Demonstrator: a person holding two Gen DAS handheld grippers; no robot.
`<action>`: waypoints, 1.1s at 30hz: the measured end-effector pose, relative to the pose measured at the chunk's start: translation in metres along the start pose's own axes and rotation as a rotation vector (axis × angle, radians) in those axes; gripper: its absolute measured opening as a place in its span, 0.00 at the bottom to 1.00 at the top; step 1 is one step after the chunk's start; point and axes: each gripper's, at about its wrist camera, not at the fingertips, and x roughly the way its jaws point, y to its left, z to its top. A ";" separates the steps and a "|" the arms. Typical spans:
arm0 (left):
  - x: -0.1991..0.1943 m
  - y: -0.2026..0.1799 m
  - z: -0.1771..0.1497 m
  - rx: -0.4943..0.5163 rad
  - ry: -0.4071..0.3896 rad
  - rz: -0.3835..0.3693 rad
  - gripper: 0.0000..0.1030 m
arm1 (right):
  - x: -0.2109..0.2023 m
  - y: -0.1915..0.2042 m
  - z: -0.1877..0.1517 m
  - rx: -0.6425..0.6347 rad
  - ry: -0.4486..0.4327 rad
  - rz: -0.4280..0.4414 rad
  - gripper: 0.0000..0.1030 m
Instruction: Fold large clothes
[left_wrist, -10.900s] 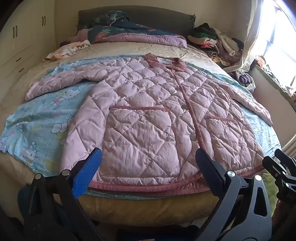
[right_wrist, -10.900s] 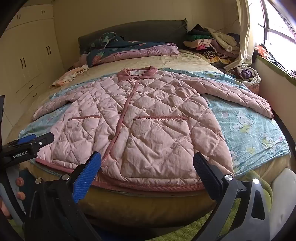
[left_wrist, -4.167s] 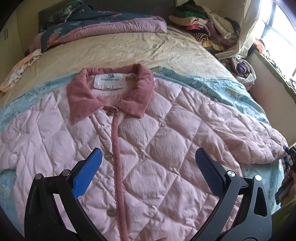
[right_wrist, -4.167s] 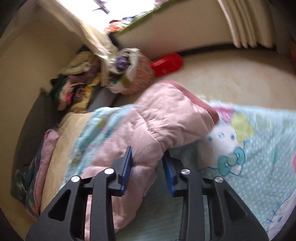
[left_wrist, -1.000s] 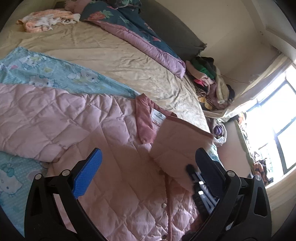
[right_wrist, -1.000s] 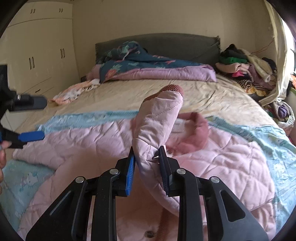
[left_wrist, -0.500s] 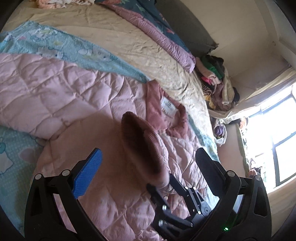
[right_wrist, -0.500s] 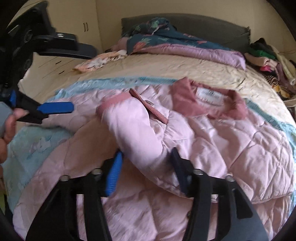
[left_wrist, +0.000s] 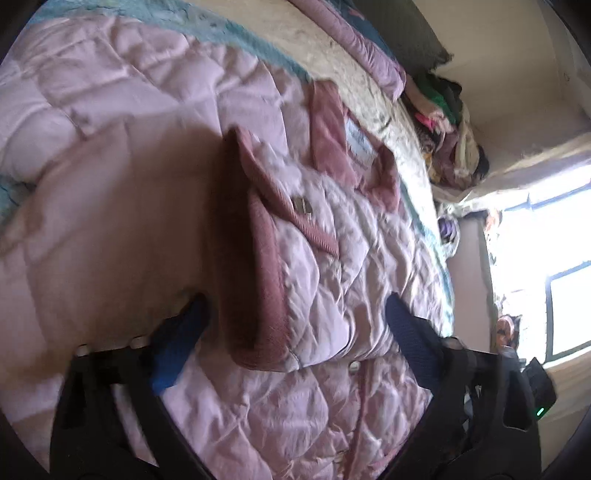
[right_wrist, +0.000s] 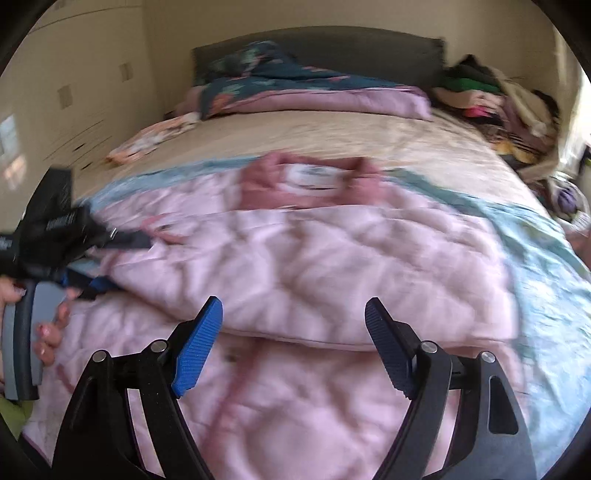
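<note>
The pink quilted jacket (right_wrist: 332, 387) lies front-up on the bed (right_wrist: 332, 140), collar (right_wrist: 306, 177) toward the headboard (right_wrist: 332, 44). 1 sleeve (right_wrist: 332, 273) is folded across the chest, its ribbed cuff (left_wrist: 258, 266) lying between the fingers of the left gripper (left_wrist: 291, 332), which are spread wide and grip nothing. The right gripper (right_wrist: 293, 347) hangs over the lower front, jaws wide too, empty. A blue cartoon sheet (right_wrist: 554, 295) lies under the jacket. A dark floral quilt (right_wrist: 295, 92) and a heap of clothes (right_wrist: 491, 99) sit by the headboard, and bright windows (left_wrist: 554, 266) show in the left view
</note>
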 end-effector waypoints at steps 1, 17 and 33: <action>0.004 -0.002 -0.001 0.010 0.009 0.032 0.57 | -0.006 -0.014 -0.001 0.019 -0.004 -0.027 0.76; -0.035 -0.044 0.028 0.300 -0.135 0.182 0.14 | -0.009 -0.116 0.010 0.196 0.018 -0.165 0.78; 0.001 -0.017 0.014 0.298 -0.073 0.252 0.18 | 0.070 -0.138 -0.018 0.328 0.235 -0.203 0.93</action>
